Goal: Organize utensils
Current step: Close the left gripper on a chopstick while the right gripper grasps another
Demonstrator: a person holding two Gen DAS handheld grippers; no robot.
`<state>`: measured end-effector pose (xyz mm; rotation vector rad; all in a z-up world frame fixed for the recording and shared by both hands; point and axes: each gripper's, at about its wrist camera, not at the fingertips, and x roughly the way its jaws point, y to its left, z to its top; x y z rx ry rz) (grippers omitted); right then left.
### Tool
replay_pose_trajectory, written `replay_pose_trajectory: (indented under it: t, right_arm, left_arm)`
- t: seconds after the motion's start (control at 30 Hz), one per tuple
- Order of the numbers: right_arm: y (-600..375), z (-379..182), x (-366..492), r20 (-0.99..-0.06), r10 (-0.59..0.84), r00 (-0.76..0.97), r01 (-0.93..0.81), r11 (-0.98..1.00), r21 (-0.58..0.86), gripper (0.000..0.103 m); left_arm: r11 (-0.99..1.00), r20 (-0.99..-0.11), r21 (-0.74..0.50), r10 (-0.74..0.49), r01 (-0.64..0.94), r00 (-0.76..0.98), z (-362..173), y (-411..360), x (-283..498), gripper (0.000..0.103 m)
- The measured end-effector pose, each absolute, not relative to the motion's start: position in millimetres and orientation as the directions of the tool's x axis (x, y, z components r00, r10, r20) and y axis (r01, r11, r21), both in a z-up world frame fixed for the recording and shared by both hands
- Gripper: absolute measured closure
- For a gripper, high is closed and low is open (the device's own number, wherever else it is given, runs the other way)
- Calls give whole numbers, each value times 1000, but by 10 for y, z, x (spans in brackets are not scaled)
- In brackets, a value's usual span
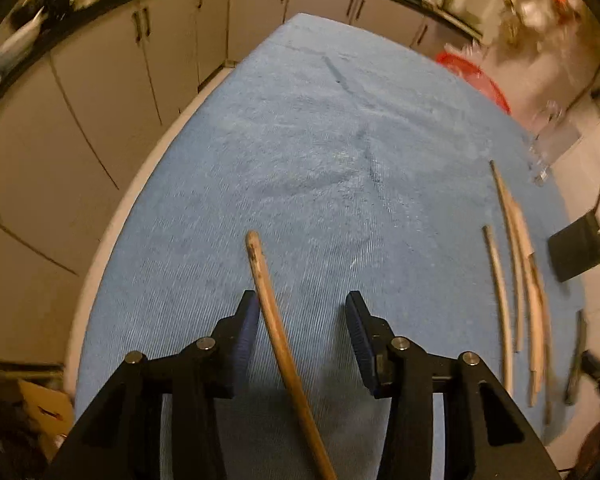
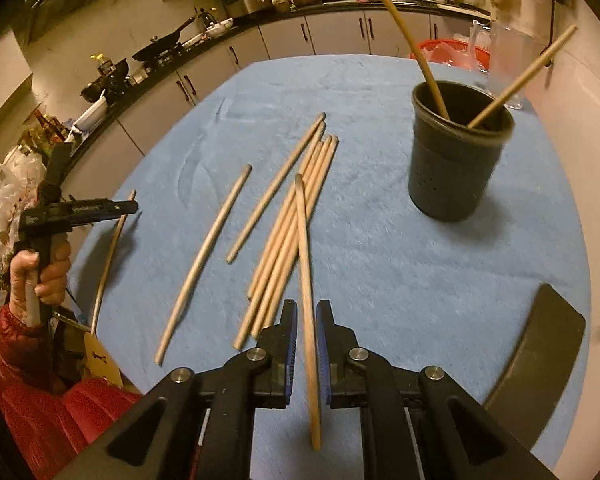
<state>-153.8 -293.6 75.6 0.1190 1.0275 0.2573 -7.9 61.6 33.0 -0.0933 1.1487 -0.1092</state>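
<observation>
Wooden chopstick is clamped between the blue pads of the right gripper, its tip pointing ahead and its tail hanging below the jaws, above the blue-towelled bench. Just ahead and left of this gripper lies a loose bundle of about four chopsticks; farther left lie two single ones, a pale chopstick and a shorter chopstick angled beside it. One more thin stick lies at the bench's left edge, near the left gripper. Ahead and right stands a black cup, upright, with two chopsticks leaning in it.

From the left wrist view, that left gripper is spread wide, and a darker chopstick runs between its jaws nearer the left pad; whether it touches is unclear. Well right of it lie the other chopsticks, blurred.
</observation>
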Motion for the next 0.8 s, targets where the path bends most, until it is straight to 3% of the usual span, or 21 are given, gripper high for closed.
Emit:
replay_pose_trajectory:
  t: [0.03,0.07,0.13,0.3,0.8]
  right_arm:
    - [-2891,760,-1460,-830,269,489,-150,963,223,92]
    - [-2890,765,-1377,-833,263,486,-133,965,227,92]
    - [-2862,736,-1213,-840,240,487,-103,971,218,92]
    - [-2748,623,-758,-854,281,438,-112,960,258,91]
    - [-2274,307,-128,-904,164,394,-168,980,105,91]
  left_arm:
    - [996,-907,-83,-87,27,412,327,563,-54,85]
    - [998,-909,-55,-61,26,413,320,497,-33,95]
    - [990,-909,-120,-140,75,393,311,394,-46,95]
    - [981,-905,-92,-155,171,397,277,87,-132,96]
    - [966,-896,-157,-227,207,382,249,268,-73,95]
